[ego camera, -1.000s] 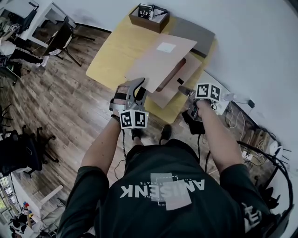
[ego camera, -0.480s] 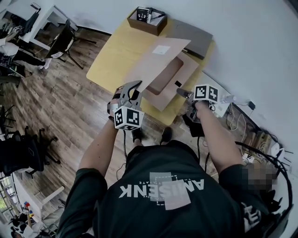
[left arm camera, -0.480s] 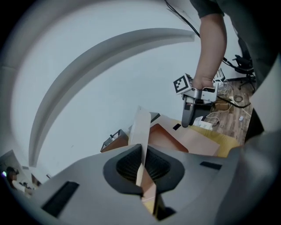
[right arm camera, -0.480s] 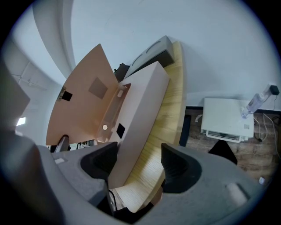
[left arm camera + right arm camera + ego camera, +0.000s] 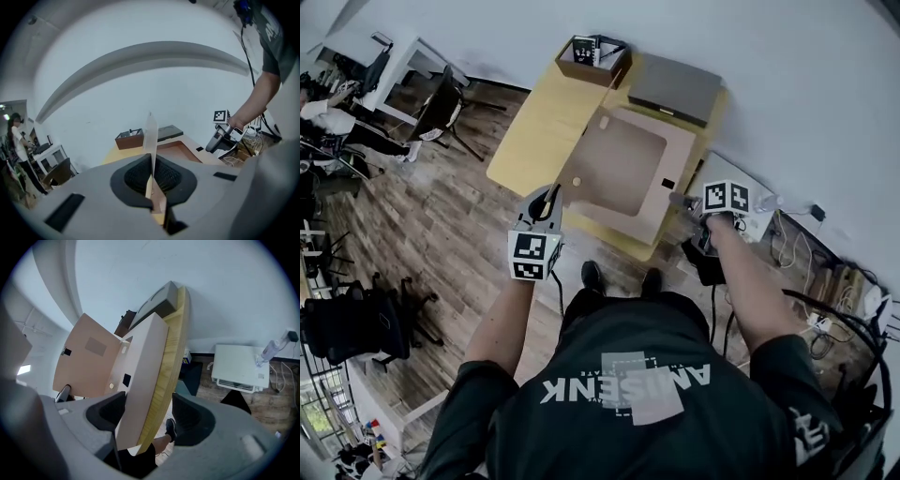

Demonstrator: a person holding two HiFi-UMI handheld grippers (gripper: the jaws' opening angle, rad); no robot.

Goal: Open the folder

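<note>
A tan folder lies on the yellow table (image 5: 539,122). Its cover (image 5: 614,159) stands lifted, nearly upright, off the paler back panel (image 5: 680,155). My left gripper (image 5: 551,192) is shut on the cover's near edge; in the left gripper view the thin cover (image 5: 151,136) rises edge-on from between the pads of that gripper (image 5: 152,183). My right gripper (image 5: 680,199) is at the folder's right side. In the right gripper view that gripper (image 5: 147,416) stands open, its jaws straddling the back panel (image 5: 145,371) and the table's edge (image 5: 171,357), with a small gap on the table side.
A brown box (image 5: 592,58) with small items and a grey flat case (image 5: 675,89) sit at the table's far end. A white device (image 5: 239,366) and cables lie on the floor to the right. Office chairs (image 5: 441,108) stand on the wooden floor to the left.
The left gripper has closed on the cover's edge, rolled and risen, swinging the cover from a low slant to nearly upright. The right gripper has shifted a little along the folder's right edge.
</note>
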